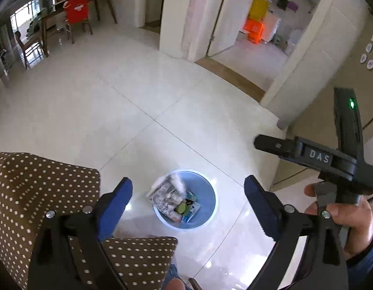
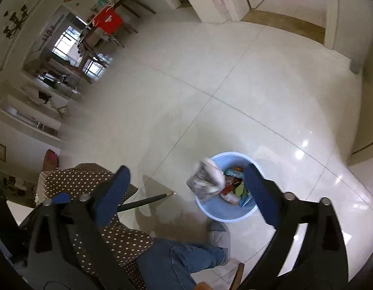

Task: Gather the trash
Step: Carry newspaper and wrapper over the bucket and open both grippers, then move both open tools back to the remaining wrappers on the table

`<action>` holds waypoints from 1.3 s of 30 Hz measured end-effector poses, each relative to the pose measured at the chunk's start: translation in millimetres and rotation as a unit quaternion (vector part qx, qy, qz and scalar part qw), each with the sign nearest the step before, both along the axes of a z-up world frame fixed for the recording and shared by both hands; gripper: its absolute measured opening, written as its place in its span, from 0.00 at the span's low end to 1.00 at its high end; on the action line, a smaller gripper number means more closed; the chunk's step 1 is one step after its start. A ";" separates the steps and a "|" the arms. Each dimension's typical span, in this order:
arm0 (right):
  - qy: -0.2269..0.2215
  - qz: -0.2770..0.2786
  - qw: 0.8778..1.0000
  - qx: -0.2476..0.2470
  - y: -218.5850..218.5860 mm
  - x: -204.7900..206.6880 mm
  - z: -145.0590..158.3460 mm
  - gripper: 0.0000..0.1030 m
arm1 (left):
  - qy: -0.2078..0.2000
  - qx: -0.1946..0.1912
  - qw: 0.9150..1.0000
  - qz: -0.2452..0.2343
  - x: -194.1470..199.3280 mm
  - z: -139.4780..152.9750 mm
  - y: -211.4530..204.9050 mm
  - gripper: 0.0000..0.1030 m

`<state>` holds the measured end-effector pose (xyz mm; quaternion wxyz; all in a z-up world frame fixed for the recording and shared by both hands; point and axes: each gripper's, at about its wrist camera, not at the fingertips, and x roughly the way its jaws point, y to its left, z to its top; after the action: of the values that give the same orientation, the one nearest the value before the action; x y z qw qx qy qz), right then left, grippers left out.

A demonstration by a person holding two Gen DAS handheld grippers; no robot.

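Both tongs, left (image 1: 188, 201) and right (image 2: 186, 193), are spread with nothing pinched; the crumpled clear plastic wrapper (image 2: 205, 181) sits at the round pale-blue plastic bin's (image 2: 220, 211) nine-o'clock rim. Keep clear so it drops inside.

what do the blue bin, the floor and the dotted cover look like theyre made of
Blue bin: likely plastic, smooth thin rim, even matte colour.
Floor: glossy ceramic or stone tile, with grout lines and mirror glare.
Dotted cover: woven fabric, soft folds, printed white dots on brown.

Light blue bin (image 1: 205, 193), brown white-dotted cloth (image 1: 29, 193), blue jeans (image 2: 181, 261)
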<state>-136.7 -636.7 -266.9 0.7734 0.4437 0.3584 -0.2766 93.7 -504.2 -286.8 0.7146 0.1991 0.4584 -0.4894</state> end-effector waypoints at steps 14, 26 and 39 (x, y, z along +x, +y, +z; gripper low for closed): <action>0.000 0.008 1.000 -0.027 12.4 24.6 24.6 0.94 | -0.023 -0.049 0.998 0.021 0.5 37.2 35.2 0.89; -0.049 0.083 0.992 -0.078 68.5 88.9 85.0 0.94 | -0.061 -0.103 0.991 0.066 19.5 82.4 101.1 0.90; -0.088 0.291 0.943 -0.134 211.9 228.1 111.9 0.94 | -0.116 -0.107 0.965 0.211 96.2 111.7 251.7 0.91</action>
<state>91.4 -424.8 -155.0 0.9010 0.2350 0.3618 -0.0447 190.0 -252.6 -175.2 0.8671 0.0757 0.3491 -0.3472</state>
